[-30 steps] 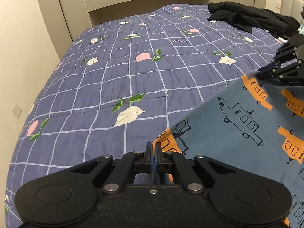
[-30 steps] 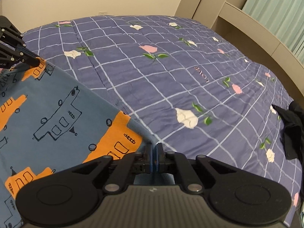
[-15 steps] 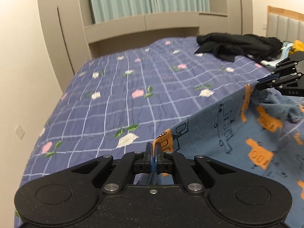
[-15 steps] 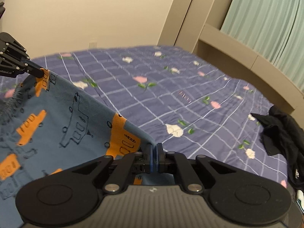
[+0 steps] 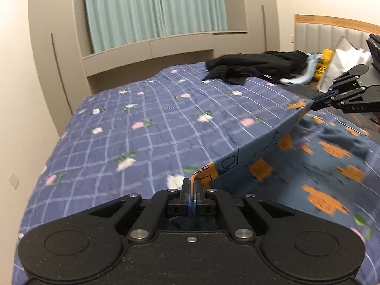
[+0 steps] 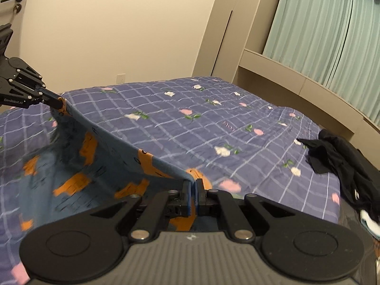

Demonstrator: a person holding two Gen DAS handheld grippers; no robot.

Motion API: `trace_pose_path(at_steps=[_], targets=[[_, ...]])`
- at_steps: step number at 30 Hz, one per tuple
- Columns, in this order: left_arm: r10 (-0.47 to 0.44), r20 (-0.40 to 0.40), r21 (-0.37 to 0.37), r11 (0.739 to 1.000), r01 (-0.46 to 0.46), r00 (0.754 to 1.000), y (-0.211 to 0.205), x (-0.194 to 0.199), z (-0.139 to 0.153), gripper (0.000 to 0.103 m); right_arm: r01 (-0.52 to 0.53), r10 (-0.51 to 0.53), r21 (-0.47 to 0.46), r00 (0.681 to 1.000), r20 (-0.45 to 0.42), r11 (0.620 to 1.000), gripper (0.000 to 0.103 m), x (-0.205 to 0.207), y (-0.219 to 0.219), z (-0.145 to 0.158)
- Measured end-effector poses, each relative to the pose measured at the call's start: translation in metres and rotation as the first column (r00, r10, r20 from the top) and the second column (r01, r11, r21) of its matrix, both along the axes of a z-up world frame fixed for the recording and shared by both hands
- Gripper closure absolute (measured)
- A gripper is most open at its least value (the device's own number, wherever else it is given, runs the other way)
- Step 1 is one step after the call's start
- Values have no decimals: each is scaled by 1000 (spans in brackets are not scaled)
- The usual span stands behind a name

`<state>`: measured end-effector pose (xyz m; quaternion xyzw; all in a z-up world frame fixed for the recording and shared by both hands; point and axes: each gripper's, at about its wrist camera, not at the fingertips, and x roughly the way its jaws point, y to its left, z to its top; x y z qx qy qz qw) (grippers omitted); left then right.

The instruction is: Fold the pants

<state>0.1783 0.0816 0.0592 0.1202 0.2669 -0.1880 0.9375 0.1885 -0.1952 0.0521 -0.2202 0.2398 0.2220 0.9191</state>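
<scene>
The pants [image 5: 315, 163] are blue-grey with orange and dark line prints. Their near edge is stretched taut between my two grippers above the bed, and the rest hangs down onto the quilt. My left gripper [image 5: 192, 182] is shut on one corner of that edge. My right gripper [image 6: 192, 182] is shut on the other corner. In the left wrist view the right gripper [image 5: 315, 102] shows at the right, clamped on the cloth. In the right wrist view the left gripper [image 6: 60, 103] shows at the left, and the pants [image 6: 78, 166] sag below it.
The bed's purple checked quilt [image 5: 142, 128] with flower prints stretches ahead. A heap of black clothes [image 5: 256, 65] lies at its far right by the padded headboard [image 5: 332, 35], with a yellow container [image 5: 323, 64] and a white bag. Beige cupboards and green curtains [image 5: 154, 7] stand behind.
Both grippers have risen and swung forward with the pants' edge held between them. The cloth now lifts off the quilt as a taut line, and the views tilt up to show curtains and wall.
</scene>
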Motion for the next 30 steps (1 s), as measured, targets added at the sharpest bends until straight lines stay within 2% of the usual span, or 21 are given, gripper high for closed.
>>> trace_pose_path(at_steps=[8, 16, 20, 22, 24, 28, 30], targets=[[-45, -44, 41, 998, 47, 998, -8, -48, -32, 102, 39, -39, 9, 998, -43, 999, 103, -56, -12, -23], [-40, -48, 38, 998, 42, 998, -9, -55, -36, 102, 49, -49, 4, 996, -70, 999, 102, -76, -17, -46], [-40, -46, 42, 998, 42, 998, -9, -53, -34, 102, 15, -16, -14, 998, -59, 1000, 88, -82, -13, -50], [-41, -47, 46, 998, 43, 998, -10, -53, -34, 102, -13, 11, -43, 999, -41, 999, 70, -87, -9, -52], [-42, -49, 52, 998, 45, 998, -11, -53, -34, 102, -47, 45, -88, 999, -20, 995, 62, -90, -2, -56], [-42, -53, 57, 997, 45, 998, -12, -54, -35, 102, -111, 115, -170, 993, 10, 979, 53, -91, 15, -63], [-41, -58, 55, 998, 44, 998, -13, -55, -36, 102, -137, 144, -210, 989, 21, 968, 53, -88, 24, -66]])
